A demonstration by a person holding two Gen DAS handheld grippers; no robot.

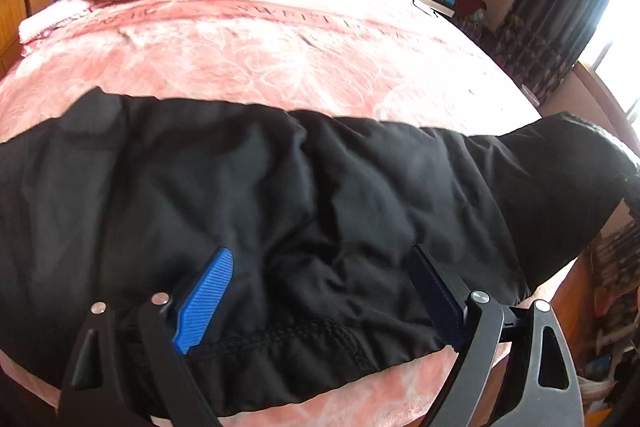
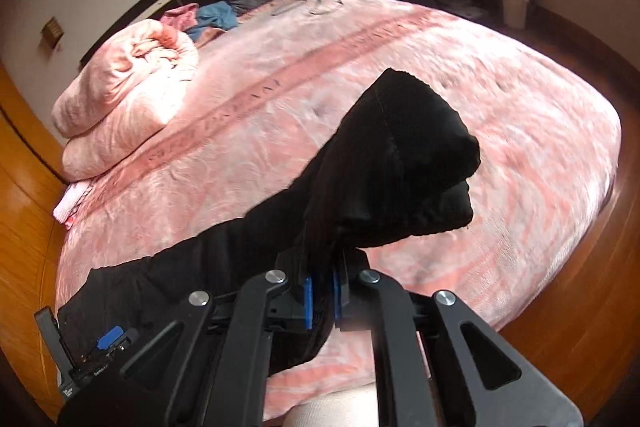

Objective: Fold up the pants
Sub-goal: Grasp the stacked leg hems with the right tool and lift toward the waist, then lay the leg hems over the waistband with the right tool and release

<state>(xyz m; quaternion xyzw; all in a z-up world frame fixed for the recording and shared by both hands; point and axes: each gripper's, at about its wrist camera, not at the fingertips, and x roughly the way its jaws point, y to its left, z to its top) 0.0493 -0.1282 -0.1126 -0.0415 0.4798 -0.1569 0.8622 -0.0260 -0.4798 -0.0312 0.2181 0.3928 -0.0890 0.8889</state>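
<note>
**Leg end lifted on your right, waist flat on your left**

The black pants (image 1: 304, 187) lie along the near edge of the bed (image 1: 280, 67), long axis running left to right across it. Your left gripper (image 1: 324, 291) stands spread wide over the waistband end, one finger on either side of the bunched fabric, pinching nothing. Your right gripper (image 2: 320, 297) is clamped on the other end of the pants (image 2: 404, 155), held up off the pink cover with the cuff drooping forward past the fingers.

The fold likely turns on that axis: the raised end probably has to travel leftward, along the pants, toward the waistband under your left gripper. Your right hand alone has the cloth; the left looks placed to pin the waist while it comes over.
</note>
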